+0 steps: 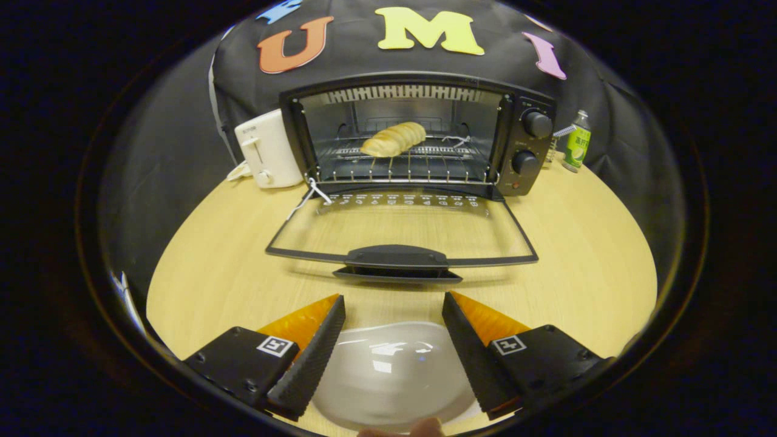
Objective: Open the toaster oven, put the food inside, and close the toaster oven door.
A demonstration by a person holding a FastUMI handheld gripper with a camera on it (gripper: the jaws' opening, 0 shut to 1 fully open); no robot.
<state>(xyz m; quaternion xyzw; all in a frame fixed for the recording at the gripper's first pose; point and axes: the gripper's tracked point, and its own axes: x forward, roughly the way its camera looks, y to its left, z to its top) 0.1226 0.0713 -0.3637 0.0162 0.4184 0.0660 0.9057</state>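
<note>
The toaster oven [419, 136] stands at the far side of the wooden counter [212, 267], against the black cloth wall, with its glass door [400, 233] swung fully down so that it lies nearly flat toward the claw, the dark door handle [397, 256] at its near edge. Inside, a pale bread roll [393, 139] lies on the wire rack [403, 164], set a little left of the middle of the cavity and turned at a slant. Two round knobs [537, 124] sit one above the other on the control panel at the oven's right side, with a small red light below them. A piece of white string hangs from the lower left corner of the oven's opening, near the hinge. The claw [393, 309] hangs above the counter, well short of the door handle, its two fingers spread wide apart and gripping nothing. Between and below the fingers lies an empty white plate [388, 370], glossy with reflected light, and a fingertip shows at its near rim. Just left of the oven, touching or almost touching its side, stands a white pop-up toaster [266, 149]. To the oven's right, near the cloth wall, stands a small green-labelled bottle [576, 142].
</note>
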